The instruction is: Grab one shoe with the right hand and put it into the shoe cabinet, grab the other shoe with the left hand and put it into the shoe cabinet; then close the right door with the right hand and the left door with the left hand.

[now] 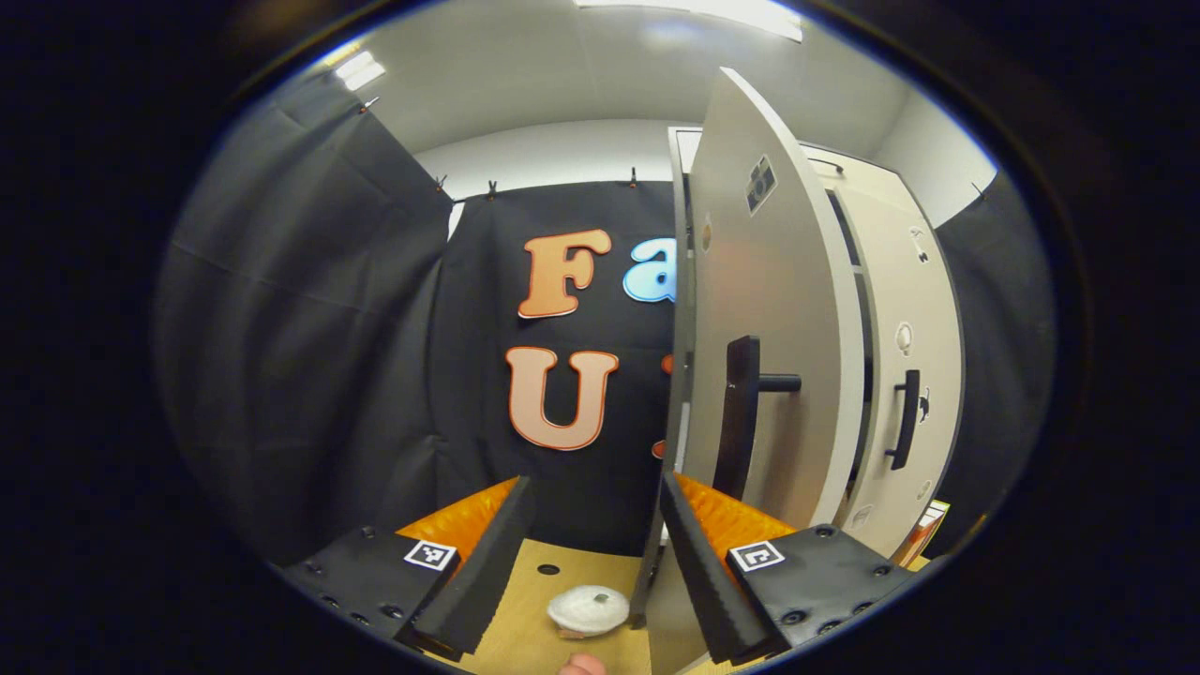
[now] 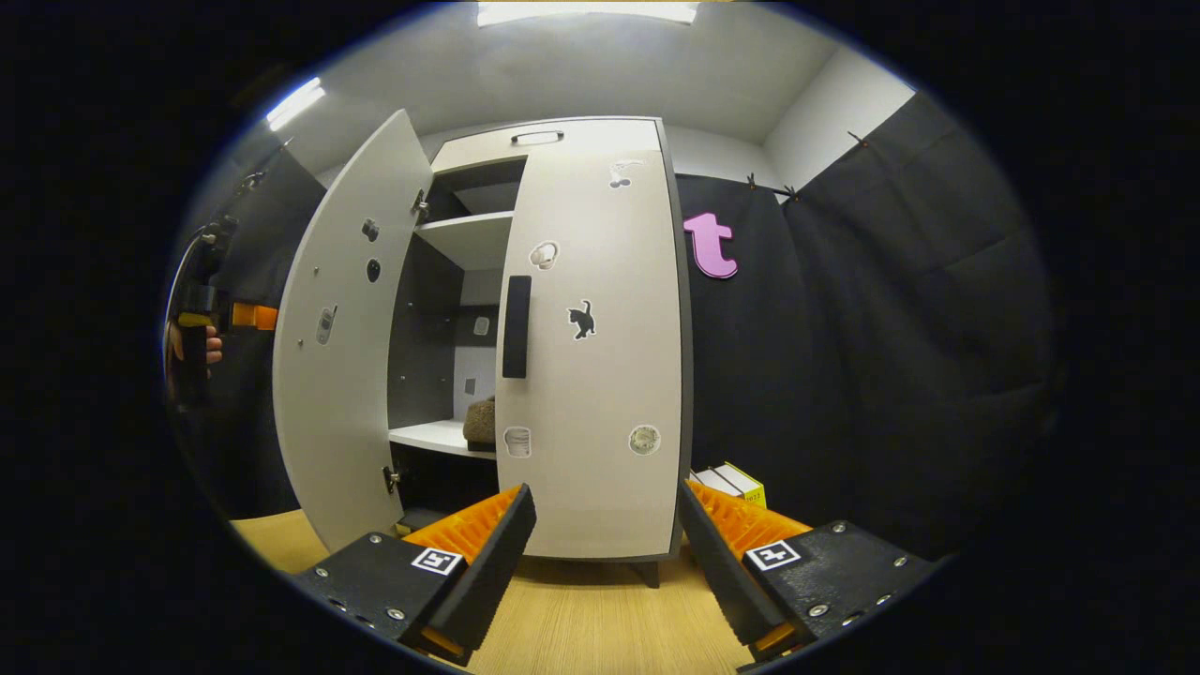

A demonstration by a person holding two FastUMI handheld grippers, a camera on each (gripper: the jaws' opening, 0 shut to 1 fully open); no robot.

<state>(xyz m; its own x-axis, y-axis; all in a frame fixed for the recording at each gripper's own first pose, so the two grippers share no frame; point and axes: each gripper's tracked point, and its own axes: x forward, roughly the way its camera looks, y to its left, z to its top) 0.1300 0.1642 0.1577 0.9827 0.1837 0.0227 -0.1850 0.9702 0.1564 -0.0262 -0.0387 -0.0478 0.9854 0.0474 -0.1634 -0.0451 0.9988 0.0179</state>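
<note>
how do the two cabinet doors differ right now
The left door stands swung open, baring the shelves and a shoe; the right door sits shut. The right door's outer face with its dark handle shows, the left door's inner face. Both are pale panels.

Quick headcount from where I'm standing. One tall pale grey shoe cabinet (image 2: 562, 141) with two flat grey doors: the left door (image 2: 342, 337) swung open, the right door (image 2: 600, 375) closed. Each door has one black bar handle, so two handles total, one (image 1: 741, 412) on the open door and one (image 2: 516, 326) on the closed one. Inside I count two white shelves (image 2: 469, 234) that I can see. One fuzzy brown shoe (image 2: 480, 422) sits on the lower shelf. One small white round pad (image 1: 588, 609) lies on the wooden floor. Two boxes (image 2: 731, 480) are stacked beside the cabinet, though they're partly hidden, so that's my best count.
</note>
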